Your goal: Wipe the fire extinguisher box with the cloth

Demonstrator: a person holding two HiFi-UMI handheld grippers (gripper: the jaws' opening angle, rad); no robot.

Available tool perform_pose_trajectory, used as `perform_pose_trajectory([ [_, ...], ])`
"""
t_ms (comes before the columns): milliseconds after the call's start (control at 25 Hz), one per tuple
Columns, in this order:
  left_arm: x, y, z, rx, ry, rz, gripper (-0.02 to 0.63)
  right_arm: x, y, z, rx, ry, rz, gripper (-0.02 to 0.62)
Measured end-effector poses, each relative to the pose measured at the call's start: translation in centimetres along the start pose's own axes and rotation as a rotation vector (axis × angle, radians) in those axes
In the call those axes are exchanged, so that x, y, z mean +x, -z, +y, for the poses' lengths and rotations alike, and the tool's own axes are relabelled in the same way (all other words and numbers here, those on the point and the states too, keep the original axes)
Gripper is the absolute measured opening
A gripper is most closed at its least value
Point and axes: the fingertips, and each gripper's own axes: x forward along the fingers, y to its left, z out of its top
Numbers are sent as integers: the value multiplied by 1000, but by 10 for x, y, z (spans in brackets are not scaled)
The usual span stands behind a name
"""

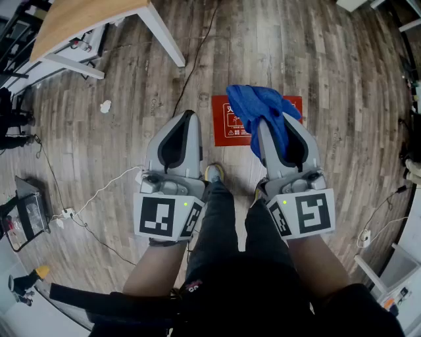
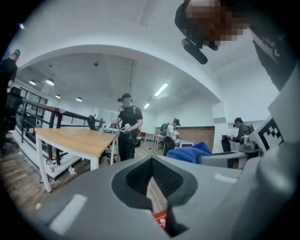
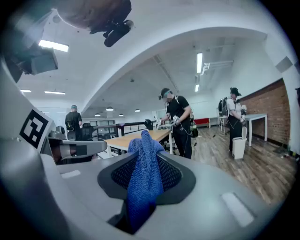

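The red fire extinguisher box point(image 1: 227, 121) lies flat on the wood floor just ahead of the person's feet, partly covered from above by the cloth. My right gripper point(image 1: 264, 124) is shut on a blue cloth point(image 1: 260, 107), which bunches above the tips. In the right gripper view the blue cloth point(image 3: 144, 180) runs down between the jaws of the right gripper point(image 3: 146, 161). My left gripper point(image 1: 188, 116) is shut and holds nothing, hanging left of the box. Through the slit of the left gripper point(image 2: 153, 164) a sliver of the red box point(image 2: 161, 219) shows.
A wooden table point(image 1: 82, 18) with white legs stands at the back left. White cables point(image 1: 99, 193) and a power strip lie on the floor at left. Other people point(image 2: 127, 125) point(image 3: 178, 117) stand farther off, and a white bin point(image 3: 239, 135) stands at right.
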Motion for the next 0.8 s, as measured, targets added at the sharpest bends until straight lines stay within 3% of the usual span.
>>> perform_pose_trajectory([
  [120, -40, -56, -48, -1, -6, -40, 5, -66, -54, -1, -25, -29, -48, 114],
  [280, -77, -88, -87, 31, -56, -108, 5, -113, -75, -1, -59, -82, -78, 115],
  [400, -88, -85, -88, -17, -70, -106, 5, -122, -76, 15, -50, -95, -83, 118],
  [560, -88, -84, -83, -31, -11, -73, 5, -119, -77, 33, -29, -65, -67, 120],
  [800, -58, -45, -47, -49, 53, -3, 5, -71, -30, 43, -7, 5, 16, 120],
])
